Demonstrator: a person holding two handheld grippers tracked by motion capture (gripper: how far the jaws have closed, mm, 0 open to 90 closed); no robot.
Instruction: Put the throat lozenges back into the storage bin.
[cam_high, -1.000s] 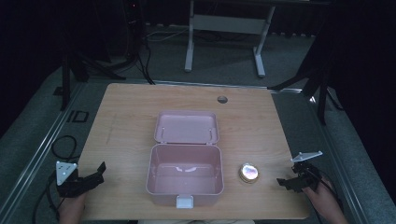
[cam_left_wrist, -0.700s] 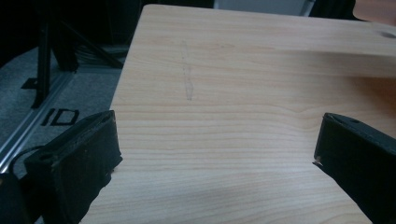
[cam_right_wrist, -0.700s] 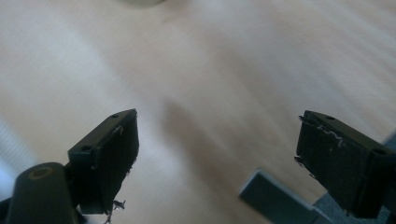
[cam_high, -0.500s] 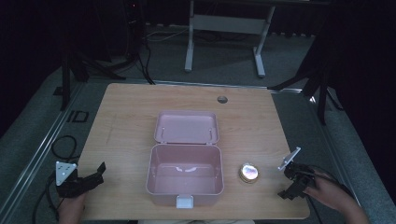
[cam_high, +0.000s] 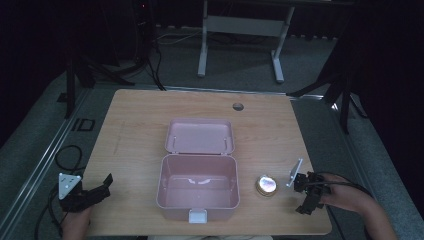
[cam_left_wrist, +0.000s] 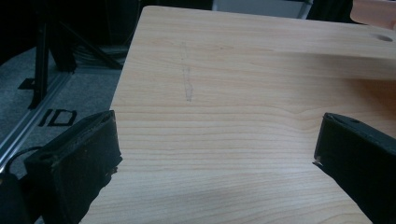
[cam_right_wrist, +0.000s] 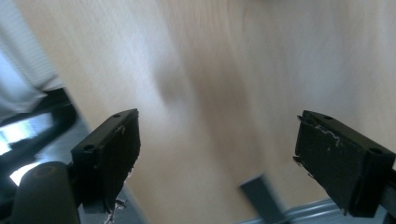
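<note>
Right tongs (cam_high: 306, 194), gaping like the left tongs (cam_high: 100, 186), have tilted beside the round gold tin (cam_high: 266, 185).

A: What furniture occupies the centre of the high view?
B: A light wooden bench (cam_high: 145, 125), with a round cable hole (cam_high: 238, 106) near its far edge.

A: And the surroundings?
B: Grey carpeted floor (cam_high: 40, 135), dim towards the top of the frame. At upper centre stands a pale metal frame (cam_high: 240, 30) on two legs. Dark stands (cam_high: 75, 75) and cables (cam_high: 150, 55) occupy the upper left; more dark stand legs (cam_high: 340, 90) sit at right. A metal floor rail (cam_high: 45, 160) marked "ID" (cam_high: 82, 124) runs along the left.
</note>
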